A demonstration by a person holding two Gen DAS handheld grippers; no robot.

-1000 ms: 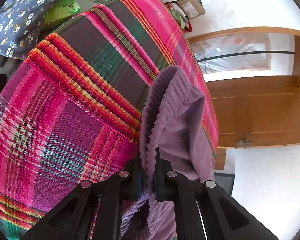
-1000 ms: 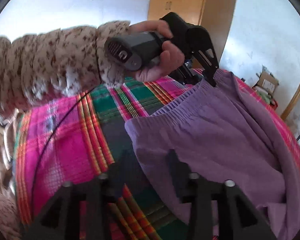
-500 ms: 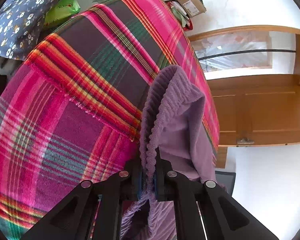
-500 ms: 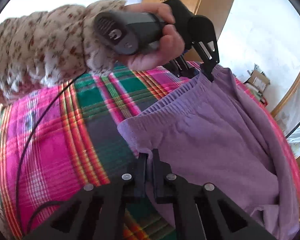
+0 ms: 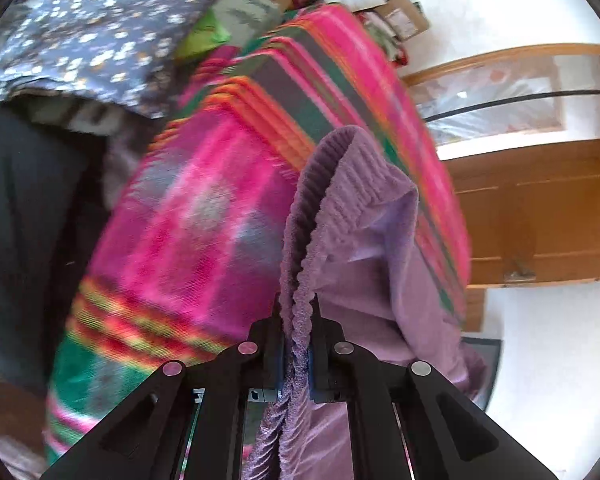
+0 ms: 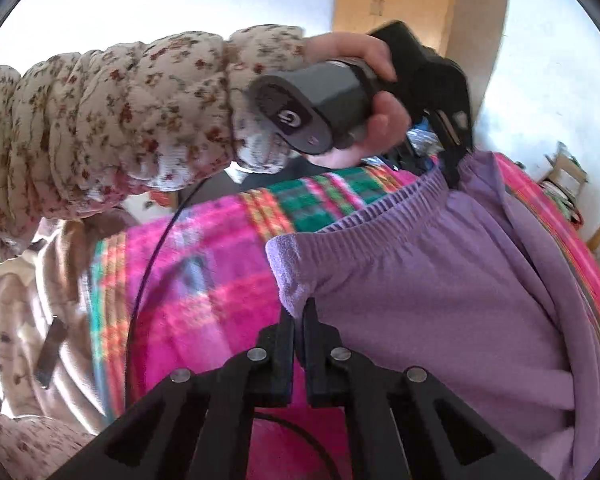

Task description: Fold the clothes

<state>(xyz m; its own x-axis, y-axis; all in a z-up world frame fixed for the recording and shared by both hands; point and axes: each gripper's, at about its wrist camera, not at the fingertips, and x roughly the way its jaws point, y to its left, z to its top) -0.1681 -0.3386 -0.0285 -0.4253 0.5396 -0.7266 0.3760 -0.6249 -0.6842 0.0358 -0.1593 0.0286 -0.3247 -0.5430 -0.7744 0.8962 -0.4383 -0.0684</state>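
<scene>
The soft lilac fleece trousers with a ribbed elastic waistband (image 6: 440,280) lie on a bed spread with a bright pink, green and orange plaid blanket (image 6: 204,264), their waistband lifted off the blanket and stretched between two black two-finger grippers. The right gripper (image 6: 297,312) has just been closing and now pinches the near corner of the waistband between its jaws. The left gripper (image 5: 298,320), held by a hand (image 6: 364,120) in a cream floral quilted sleeve (image 6: 120,120), is clenched on the far end of the waistband. Near the blanket's far edge lies a dark blue pillow with white flowers (image 5: 100,40). A brown wooden door (image 5: 540,220) stands beyond the bed's side edge.
</scene>
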